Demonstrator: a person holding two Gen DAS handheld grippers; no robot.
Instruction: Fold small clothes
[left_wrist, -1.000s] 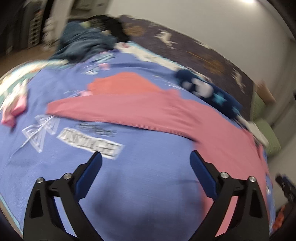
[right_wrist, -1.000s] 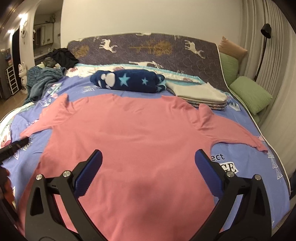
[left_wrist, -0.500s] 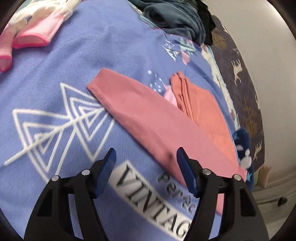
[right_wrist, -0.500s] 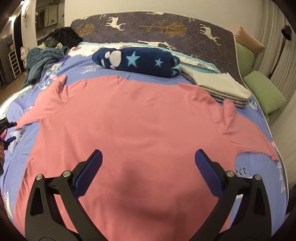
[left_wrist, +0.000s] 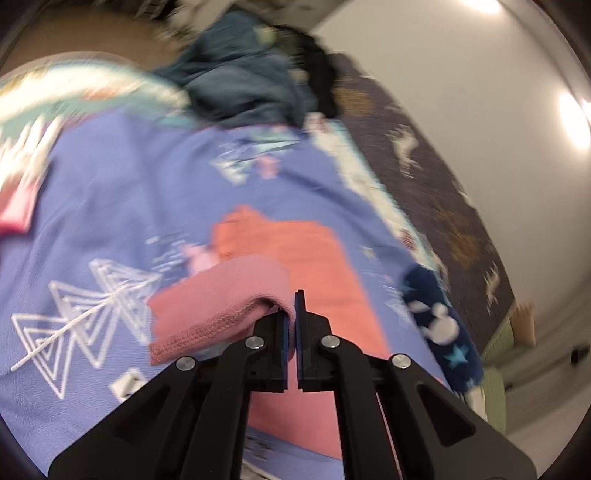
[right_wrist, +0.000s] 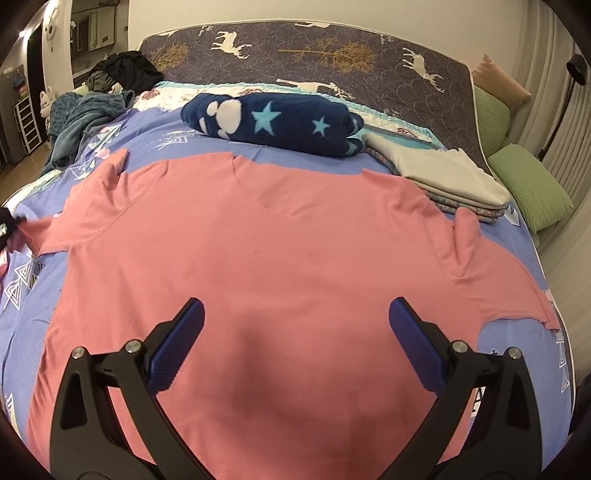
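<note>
A pink long-sleeved shirt (right_wrist: 266, 251) lies spread flat, front down, on the blue-violet bedspread (right_wrist: 33, 295). My left gripper (left_wrist: 291, 317) is shut on the cuff end of the shirt's left sleeve (left_wrist: 221, 295) and holds it lifted off the bed; the sleeve curls over the fingers. In the right wrist view that sleeve end (right_wrist: 33, 232) shows at the far left edge. My right gripper (right_wrist: 295, 339) is open and empty, hovering over the lower middle of the shirt. The right sleeve (right_wrist: 509, 280) lies stretched out flat.
A navy star-patterned fleece bundle (right_wrist: 273, 122) and a stack of folded cloths (right_wrist: 443, 173) lie behind the shirt. A teal and dark heap of clothes (right_wrist: 85, 114) sits at the bed's far left corner. Green pillows (right_wrist: 528, 184) stand right. A folded orange garment (left_wrist: 295, 243) lies beside the sleeve.
My left gripper has closed on the left sleeve's cuff and lifted it from the bedspread. My right gripper has stayed open and moved slightly closer over the shirt.
</note>
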